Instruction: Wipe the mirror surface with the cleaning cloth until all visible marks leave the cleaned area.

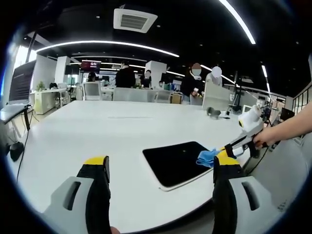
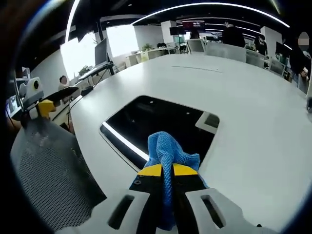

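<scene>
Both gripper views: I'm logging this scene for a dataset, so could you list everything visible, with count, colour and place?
Mirror: one, dark reflective slab with a pale edge, lying flat on the table near its edge.
Cleaning cloth: one, blue, clamped in the right tool, its end at the mirror's near edge.
Table: one, white, large, carrying the mirror.
Mesh chair: one, grey, beside the table edge.
Desks and office chairs: several, white, in the background.
People: several, dark clothes, standing far behind the table.
Ceiling vent: one, white, overhead.
Left tool: yellow-tipped, black and grey, jaws apart, holding nothing.
Right tool: yellow-tipped, closed on the cloth.
Person's hand: one, holding the right tool.
</scene>
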`<control>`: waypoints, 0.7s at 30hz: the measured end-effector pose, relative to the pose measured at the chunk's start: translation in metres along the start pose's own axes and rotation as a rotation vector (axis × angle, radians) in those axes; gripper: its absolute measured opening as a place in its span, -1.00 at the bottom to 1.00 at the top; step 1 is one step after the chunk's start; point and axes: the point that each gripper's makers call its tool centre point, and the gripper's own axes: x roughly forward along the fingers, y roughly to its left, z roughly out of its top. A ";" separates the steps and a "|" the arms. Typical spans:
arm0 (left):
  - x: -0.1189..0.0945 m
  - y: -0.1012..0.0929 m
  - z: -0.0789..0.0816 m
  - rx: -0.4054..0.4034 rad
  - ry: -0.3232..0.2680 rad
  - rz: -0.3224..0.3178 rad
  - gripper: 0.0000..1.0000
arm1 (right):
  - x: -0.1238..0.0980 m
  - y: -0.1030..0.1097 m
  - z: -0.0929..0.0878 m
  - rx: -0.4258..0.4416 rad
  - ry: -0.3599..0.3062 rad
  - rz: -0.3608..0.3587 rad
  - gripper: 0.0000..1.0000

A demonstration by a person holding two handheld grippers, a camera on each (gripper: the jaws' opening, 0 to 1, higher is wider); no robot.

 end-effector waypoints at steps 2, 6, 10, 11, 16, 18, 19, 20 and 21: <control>0.000 0.000 0.000 0.001 0.001 -0.002 0.71 | 0.003 0.004 0.002 -0.004 0.001 0.009 -1.00; 0.000 0.001 0.001 0.001 -0.006 0.001 0.71 | 0.012 0.018 0.008 -0.031 0.011 0.042 -1.00; 0.000 0.001 0.001 0.001 -0.005 0.001 0.70 | 0.022 0.034 0.013 -0.067 0.017 0.077 -1.00; 0.000 0.001 0.001 0.000 -0.006 0.002 0.70 | 0.025 0.039 0.015 -0.076 0.019 0.086 -1.00; 0.000 0.001 0.001 -0.001 -0.007 0.004 0.69 | 0.035 0.053 0.021 -0.081 0.015 0.113 -1.00; 0.000 0.001 0.001 -0.002 -0.008 0.003 0.69 | 0.038 0.060 0.024 -0.080 0.011 0.124 -1.00; 0.000 0.001 0.001 -0.002 -0.008 0.003 0.68 | 0.039 0.061 0.024 -0.080 0.011 0.127 -1.00; 0.000 0.001 0.001 -0.001 -0.007 0.003 0.68 | 0.042 0.066 0.025 -0.084 0.010 0.136 -1.00; 0.000 0.001 0.001 -0.001 -0.006 0.003 0.68 | 0.044 0.070 0.027 -0.087 0.010 0.142 -1.00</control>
